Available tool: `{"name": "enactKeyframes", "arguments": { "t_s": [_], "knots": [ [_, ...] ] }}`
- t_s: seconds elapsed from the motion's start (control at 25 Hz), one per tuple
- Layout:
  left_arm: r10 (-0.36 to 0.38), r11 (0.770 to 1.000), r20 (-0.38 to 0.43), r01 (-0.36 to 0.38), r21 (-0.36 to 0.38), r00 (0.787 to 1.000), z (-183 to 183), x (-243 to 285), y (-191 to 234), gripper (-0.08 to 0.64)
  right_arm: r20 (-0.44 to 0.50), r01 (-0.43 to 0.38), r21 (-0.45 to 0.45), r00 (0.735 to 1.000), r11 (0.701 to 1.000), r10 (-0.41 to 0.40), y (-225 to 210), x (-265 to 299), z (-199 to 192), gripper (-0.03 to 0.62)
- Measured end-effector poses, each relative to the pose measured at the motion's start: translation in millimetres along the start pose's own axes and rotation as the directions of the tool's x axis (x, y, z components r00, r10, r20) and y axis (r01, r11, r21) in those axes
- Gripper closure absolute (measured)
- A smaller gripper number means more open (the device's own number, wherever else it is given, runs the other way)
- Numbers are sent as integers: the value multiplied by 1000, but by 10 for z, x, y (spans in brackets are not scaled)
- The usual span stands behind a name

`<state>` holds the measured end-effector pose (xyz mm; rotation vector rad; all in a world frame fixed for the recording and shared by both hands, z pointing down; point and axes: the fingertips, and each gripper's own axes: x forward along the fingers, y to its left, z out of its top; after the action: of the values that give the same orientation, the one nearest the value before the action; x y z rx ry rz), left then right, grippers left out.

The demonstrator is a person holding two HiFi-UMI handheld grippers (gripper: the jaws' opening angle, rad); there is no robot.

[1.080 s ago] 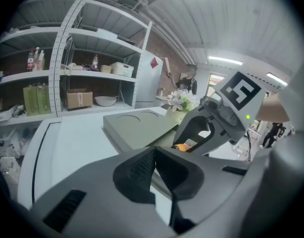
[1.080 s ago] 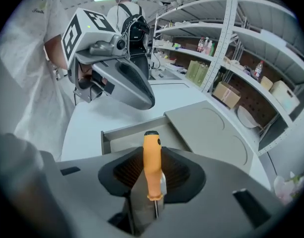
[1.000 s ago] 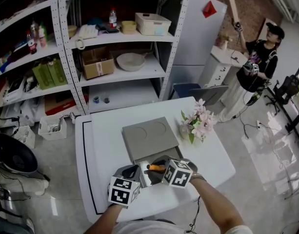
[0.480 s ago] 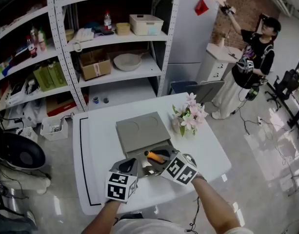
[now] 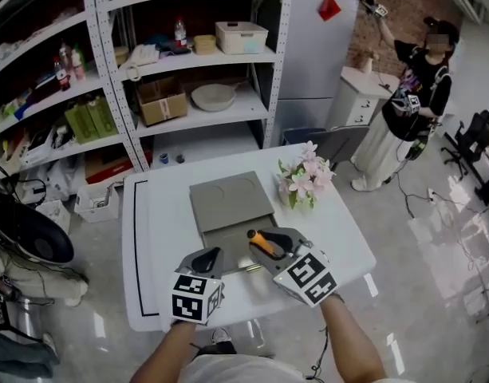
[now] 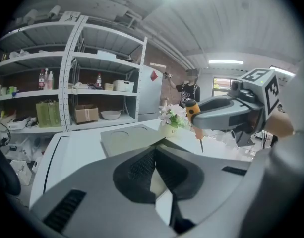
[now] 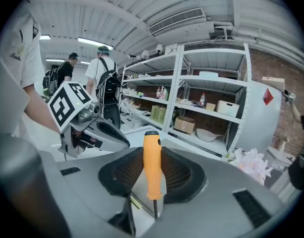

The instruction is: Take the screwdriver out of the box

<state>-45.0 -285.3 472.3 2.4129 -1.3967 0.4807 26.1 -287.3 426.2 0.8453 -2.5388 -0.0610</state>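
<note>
The orange-handled screwdriver point(image 5: 262, 242) hangs above the near end of the flat grey box point(image 5: 228, 202), clear of it. My right gripper point(image 5: 266, 244) is shut on its handle. In the right gripper view the handle point(image 7: 152, 165) stands upright between the pads, its thin shaft pointing down. My left gripper point(image 5: 211, 256) hovers just left of it over the box's near corner, jaws shut on nothing. The left gripper view shows the box lid point(image 6: 132, 135) ahead and the right gripper point(image 6: 218, 115) with the screwdriver's orange end point(image 6: 192, 110) at right.
The box lies on a white table point(image 5: 160, 238) beside a bunch of pink flowers point(image 5: 304, 180). Metal shelving point(image 5: 188, 94) with cartons and bottles stands behind the table. A person point(image 5: 412, 94) stands far right, and a black fan point(image 5: 25, 242) sits on the floor at left.
My right gripper has risen and tilted, lifting the screwdriver out of the box. My left gripper has risen too and drawn back from the box edge.
</note>
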Motion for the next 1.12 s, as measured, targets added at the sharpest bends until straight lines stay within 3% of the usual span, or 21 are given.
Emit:
{"name": "enactKeyframes", "arguments": {
  "t_s": [0.52, 0.8, 1.12],
  "knots": [
    [106, 994, 40, -106, -24, 994, -69, -359, -220, 555, 102, 102, 186, 987, 977, -122, -34, -655, -108, 479],
    [157, 987, 64, -155, -32, 985, -52, -488, -342, 555, 149, 133, 308, 971, 942, -185, -36, -942, -208, 479],
    [187, 982, 74, -185, -32, 980, -82, -579, -490, 555, 151, 138, 335, 968, 932, -198, -16, -1088, -304, 479]
  ]
}}
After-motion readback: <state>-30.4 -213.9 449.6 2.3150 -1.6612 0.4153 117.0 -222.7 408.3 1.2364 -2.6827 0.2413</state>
